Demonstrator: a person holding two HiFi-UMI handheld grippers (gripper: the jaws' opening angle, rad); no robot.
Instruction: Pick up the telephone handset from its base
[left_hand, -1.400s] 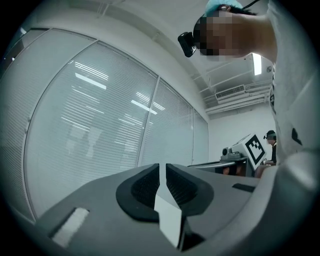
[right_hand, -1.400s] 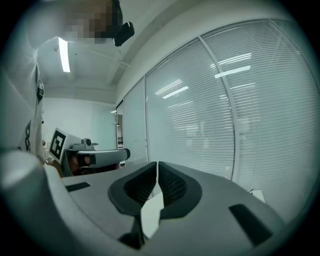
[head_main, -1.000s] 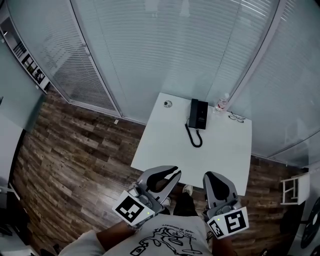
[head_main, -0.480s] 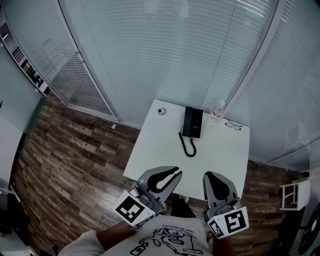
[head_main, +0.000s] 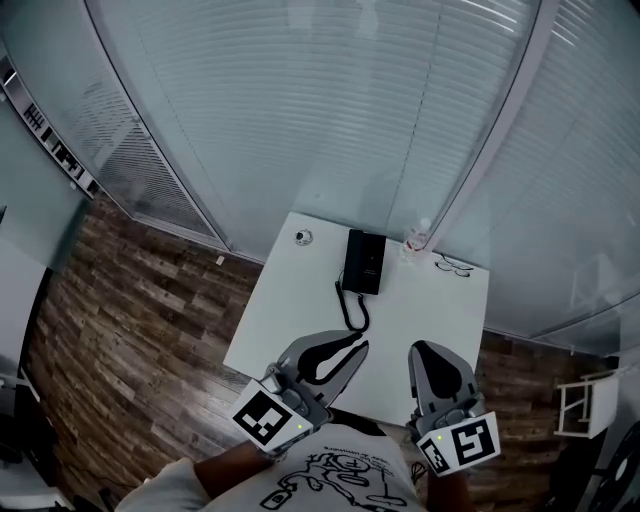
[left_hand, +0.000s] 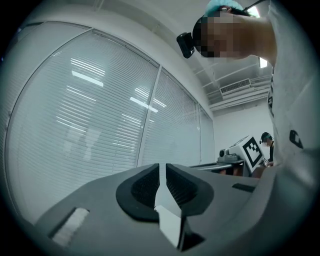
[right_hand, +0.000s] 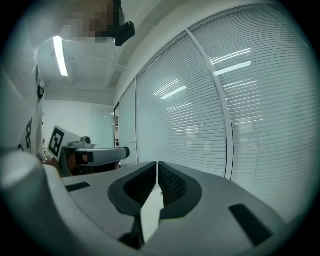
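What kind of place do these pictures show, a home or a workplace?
Probably a workplace: an office, perhaps a small meeting room. Glass partition walls with slatted blinds close off a corner, a white table carries a black desk telephone, and the floor is wood-patterned planks.

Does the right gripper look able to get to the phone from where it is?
Probably not yet: the right gripper hangs by the table's near edge with jaws shut, and the telephone sits at the far side. Nothing stands between them.
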